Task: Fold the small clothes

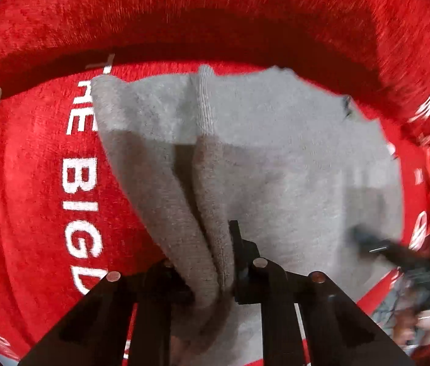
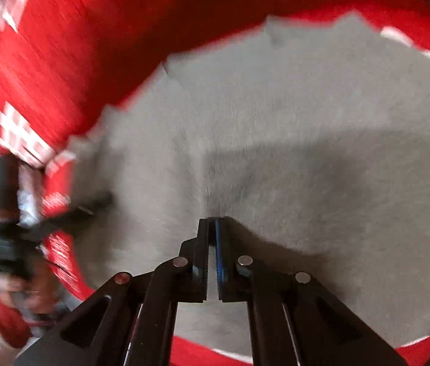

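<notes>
1. Black left gripper (image 1: 215, 262) is pinched shut on a bunched fold of the grey knit garment (image 1: 291, 158), its ribbed cuff (image 1: 205, 103) standing up beyond the fingers.
2. Closed right gripper (image 2: 211, 244) has its pads together at the cloth; whether it pinches any fabric I cannot tell.
3. Grey knit garment lies spread on a red cloth with white lettering (image 1: 77, 189) that covers the table.
4. At the cloth's edge, a person's hand (image 2: 29, 292) holds the other gripper, blurred.
</notes>
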A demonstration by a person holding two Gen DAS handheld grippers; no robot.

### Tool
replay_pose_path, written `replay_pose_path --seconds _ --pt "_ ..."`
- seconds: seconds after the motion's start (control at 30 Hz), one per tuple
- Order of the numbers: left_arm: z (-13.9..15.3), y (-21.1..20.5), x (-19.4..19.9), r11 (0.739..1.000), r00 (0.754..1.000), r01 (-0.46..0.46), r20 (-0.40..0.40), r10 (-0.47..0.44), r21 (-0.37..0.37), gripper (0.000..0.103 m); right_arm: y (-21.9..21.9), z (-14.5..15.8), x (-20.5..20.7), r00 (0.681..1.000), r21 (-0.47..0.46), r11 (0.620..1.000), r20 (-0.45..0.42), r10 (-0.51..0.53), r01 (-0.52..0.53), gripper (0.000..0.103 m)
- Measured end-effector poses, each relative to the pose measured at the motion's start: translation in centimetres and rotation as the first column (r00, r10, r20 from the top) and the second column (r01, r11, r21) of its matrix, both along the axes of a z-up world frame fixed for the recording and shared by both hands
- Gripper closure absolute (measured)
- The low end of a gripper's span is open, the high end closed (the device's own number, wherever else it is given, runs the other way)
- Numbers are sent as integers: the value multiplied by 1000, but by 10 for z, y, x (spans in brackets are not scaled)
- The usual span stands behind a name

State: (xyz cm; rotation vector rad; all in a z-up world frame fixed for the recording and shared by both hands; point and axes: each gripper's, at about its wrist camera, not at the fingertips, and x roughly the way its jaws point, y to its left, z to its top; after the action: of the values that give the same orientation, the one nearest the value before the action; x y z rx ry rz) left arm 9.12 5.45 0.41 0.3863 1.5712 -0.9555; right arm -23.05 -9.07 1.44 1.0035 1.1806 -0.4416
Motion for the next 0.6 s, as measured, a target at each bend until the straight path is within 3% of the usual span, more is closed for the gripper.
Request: replay_pose_path --seconds 0.13,0.3,0.43,0.6 --pt "35 -2 -7 989 998 -34 -52 26 -147 87 -10 1 -15 997 74 997 62 -33 29 99" --pt "75 -32 -27 970 996 -37 -90 16 -239 87 -31 15 -56 990 102 993 115 -79 67 95" --pt "99 -69 -56 960 997 29 -56 -46 -279 87 -55 32 -91 975 110 985 164 -152 135 95" --pt "120 -132 -121 931 978 207 42 -203 -301 87 -86 35 -146 941 144 959 202 -272 246 95"
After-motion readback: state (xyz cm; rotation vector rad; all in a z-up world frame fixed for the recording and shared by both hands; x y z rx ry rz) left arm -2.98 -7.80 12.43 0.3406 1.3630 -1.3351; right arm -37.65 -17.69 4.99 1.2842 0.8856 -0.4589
